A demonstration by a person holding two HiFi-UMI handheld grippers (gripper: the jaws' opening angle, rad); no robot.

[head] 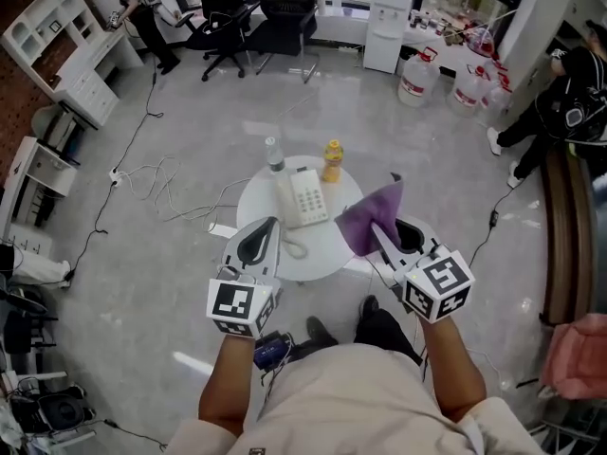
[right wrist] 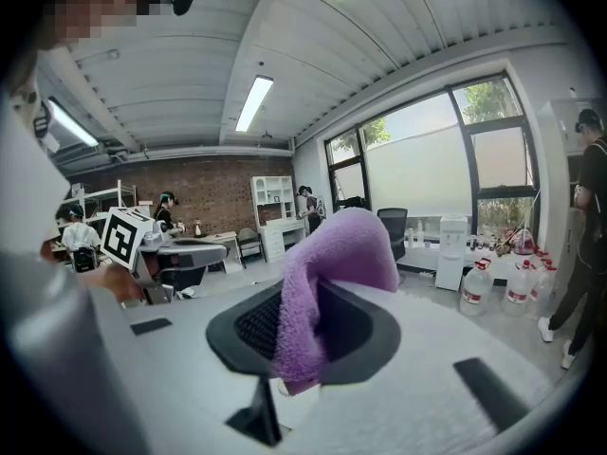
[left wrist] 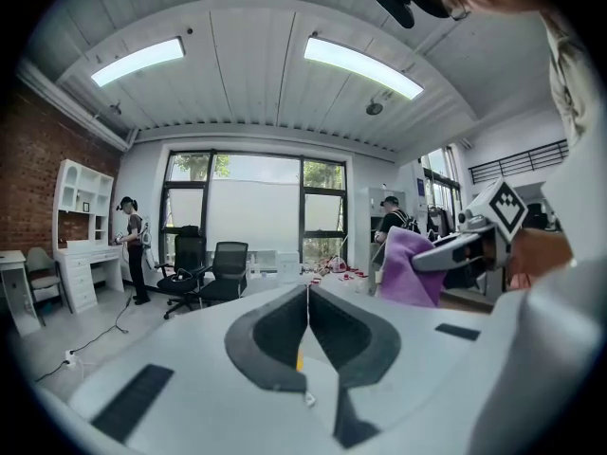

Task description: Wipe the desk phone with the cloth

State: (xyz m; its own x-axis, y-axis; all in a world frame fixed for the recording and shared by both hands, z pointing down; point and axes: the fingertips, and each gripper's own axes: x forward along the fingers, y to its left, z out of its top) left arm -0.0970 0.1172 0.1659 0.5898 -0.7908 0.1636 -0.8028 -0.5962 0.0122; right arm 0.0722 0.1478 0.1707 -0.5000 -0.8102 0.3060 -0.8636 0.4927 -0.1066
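Bright, even light from ceiling strips (left wrist: pixel 353 64) plus daylight through big windows (left wrist: pixel 254 207); the panes are blown out white. Shadows soft, one glare streak on the floor (head: pixel 193 361). Both gripper views are heavy fisheye with black corners and bowed lines, nearest foreground soft. Head view sharp.

No legible text in any view.
Left marker cube (head: pixel 240 306) and right marker cube (head: pixel 438 285): black-and-white square patterns only, no letters or digits.
Desk phone (head: pixel 305 197) on the worktop: keypad too small to read.
Water jugs (head: pixel 414 77) on the floor: red labels, print not resolved.
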